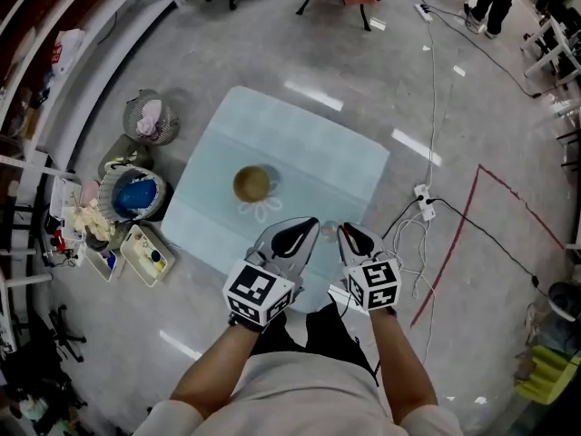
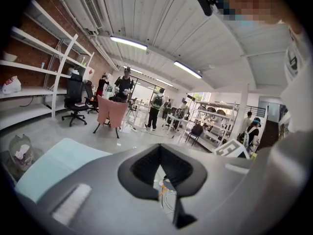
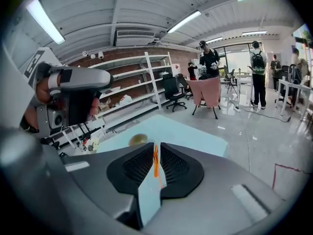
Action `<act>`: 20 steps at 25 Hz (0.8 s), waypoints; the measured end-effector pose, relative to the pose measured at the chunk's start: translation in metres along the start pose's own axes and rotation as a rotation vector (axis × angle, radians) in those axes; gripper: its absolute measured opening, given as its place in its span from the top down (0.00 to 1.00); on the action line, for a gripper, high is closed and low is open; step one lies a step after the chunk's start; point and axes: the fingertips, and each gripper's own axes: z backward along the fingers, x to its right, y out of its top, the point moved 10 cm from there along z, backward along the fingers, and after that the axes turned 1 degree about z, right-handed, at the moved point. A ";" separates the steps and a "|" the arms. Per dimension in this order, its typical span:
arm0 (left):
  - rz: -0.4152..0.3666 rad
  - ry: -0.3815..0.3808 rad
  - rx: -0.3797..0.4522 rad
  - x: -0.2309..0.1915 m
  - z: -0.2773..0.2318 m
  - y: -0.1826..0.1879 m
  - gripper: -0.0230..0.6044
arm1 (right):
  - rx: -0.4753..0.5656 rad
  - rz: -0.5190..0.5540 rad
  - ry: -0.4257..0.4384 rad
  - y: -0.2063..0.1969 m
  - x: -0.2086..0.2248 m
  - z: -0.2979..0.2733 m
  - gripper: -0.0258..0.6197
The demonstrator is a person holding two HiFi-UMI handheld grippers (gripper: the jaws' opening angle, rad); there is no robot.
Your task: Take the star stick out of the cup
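A brown cup (image 1: 251, 184) stands upright on the pale blue mat (image 1: 309, 143), with a white petal-shaped outline (image 1: 261, 210) just in front of it. My right gripper (image 1: 345, 230) hovers at the mat's near edge, shut on a thin orange stick (image 3: 155, 161) that stands between its pads. I cannot see the stick's star end. In the right gripper view the cup (image 3: 138, 140) lies ahead on the mat (image 3: 190, 131), beyond my right gripper (image 3: 155, 148). My left gripper (image 1: 311, 222) hangs beside the right one, tips together and empty. My left gripper (image 2: 160, 148) points away from the cup.
Left of the mat sit a wire basket (image 1: 150, 116), a basket with a blue bowl (image 1: 136, 193) and small trays (image 1: 145, 254). A power strip with cables (image 1: 424, 203) and a red floor line (image 1: 458, 234) lie to the right. Chairs and people stand far off.
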 end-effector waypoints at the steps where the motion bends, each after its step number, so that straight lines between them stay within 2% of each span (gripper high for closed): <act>1: 0.003 0.002 0.000 -0.001 -0.001 -0.001 0.96 | -0.008 0.004 0.000 -0.001 0.001 -0.002 0.91; 9: 0.007 -0.002 -0.007 -0.002 -0.003 -0.002 0.96 | 0.003 0.066 -0.043 0.012 0.002 0.004 0.90; 20: -0.027 -0.072 0.008 0.013 0.000 0.009 0.96 | 0.068 0.098 -0.135 0.030 -0.004 0.041 0.90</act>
